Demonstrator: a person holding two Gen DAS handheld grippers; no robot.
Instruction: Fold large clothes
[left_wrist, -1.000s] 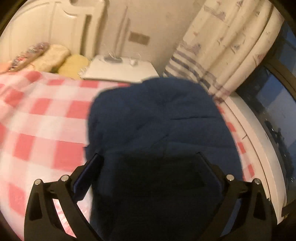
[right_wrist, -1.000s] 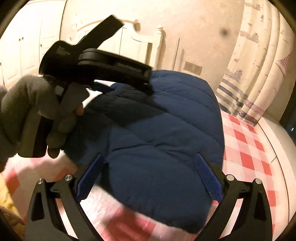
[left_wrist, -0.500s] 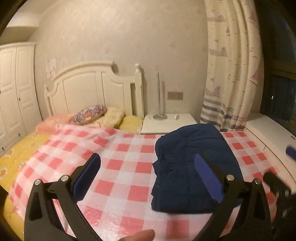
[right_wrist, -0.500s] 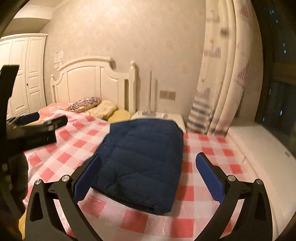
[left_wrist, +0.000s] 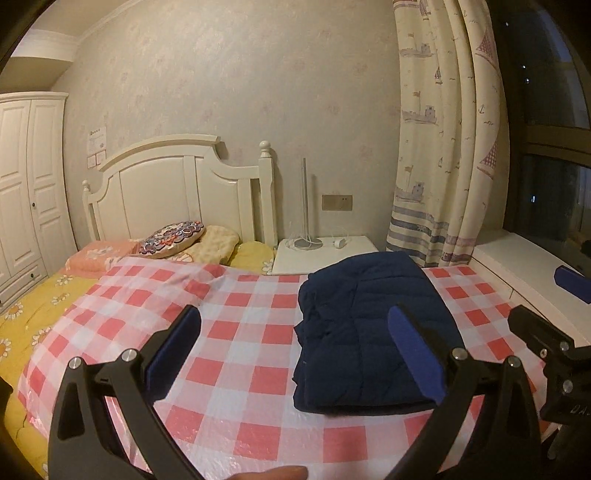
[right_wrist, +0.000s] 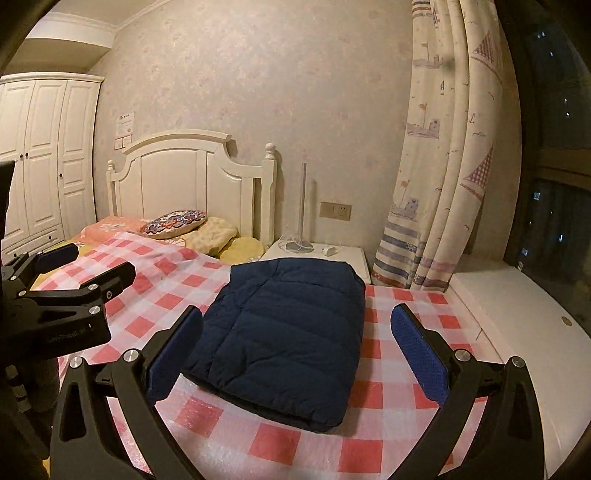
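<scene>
Quilted matt jacket, glossy sheet.

Black tongs, blue pads, silver screws

We can read almost nothing. At the lower right of the left wrist view, the right gripper bears the letters "DA". Its wall notices at the upper left are illegible.
</scene>
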